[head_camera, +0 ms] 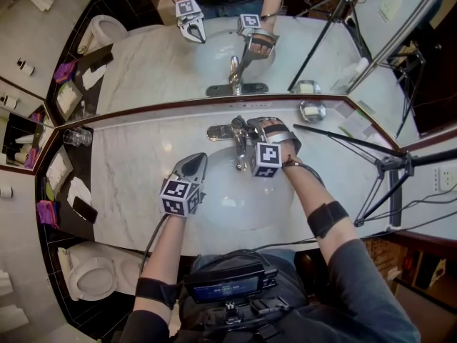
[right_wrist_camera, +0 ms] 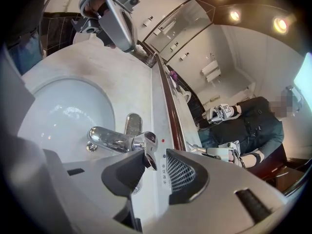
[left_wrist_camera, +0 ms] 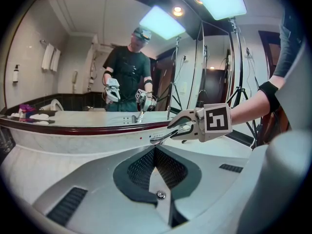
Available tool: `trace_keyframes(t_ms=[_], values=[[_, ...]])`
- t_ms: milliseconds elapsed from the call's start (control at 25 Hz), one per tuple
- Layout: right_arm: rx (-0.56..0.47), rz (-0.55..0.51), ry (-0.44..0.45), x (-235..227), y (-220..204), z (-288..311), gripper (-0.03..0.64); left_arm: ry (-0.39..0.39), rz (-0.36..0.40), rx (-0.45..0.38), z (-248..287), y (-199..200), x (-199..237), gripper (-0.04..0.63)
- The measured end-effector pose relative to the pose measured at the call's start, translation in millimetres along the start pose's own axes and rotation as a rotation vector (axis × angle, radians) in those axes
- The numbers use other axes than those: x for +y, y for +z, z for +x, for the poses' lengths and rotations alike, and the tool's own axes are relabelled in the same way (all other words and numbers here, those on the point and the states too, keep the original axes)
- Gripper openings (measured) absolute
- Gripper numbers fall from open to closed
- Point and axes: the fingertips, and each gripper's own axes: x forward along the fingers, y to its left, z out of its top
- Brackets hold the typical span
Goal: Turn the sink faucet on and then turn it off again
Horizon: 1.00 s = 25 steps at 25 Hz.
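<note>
Left gripper (left_wrist_camera: 155, 149) jaws together; head view hides what right gripper view shows: right gripper (right_wrist_camera: 155, 156) jaws apart astride faucet handle (right_wrist_camera: 148, 144).

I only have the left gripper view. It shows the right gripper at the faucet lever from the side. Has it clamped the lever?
Observer: No. The right gripper view shows the right gripper open. The faucet lever sits end-on between its jaws, with a gap beside one pad.
Operator: Any water running?
Observer: In that same view I can make out no stream from the spout.
Operator: Where does my left gripper sit?
Observer: The head view shows the left gripper over the left rim of the basin, apart from the lever.
</note>
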Motion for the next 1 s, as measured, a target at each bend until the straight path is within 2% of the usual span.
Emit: trace_keyframes(t_ms=[280,1000], values=[[0.001,0.06,0.024,-7.3,4.7,3.9,0.152,0.002,-0.004,-0.006,-1.2,0.0,2.0,0.0],[0.058,0.102,0.035,2.2,-9.9,-1.4,0.165,0.014,0.007,-0.017,-10.8,4.5,1.8,0.0]])
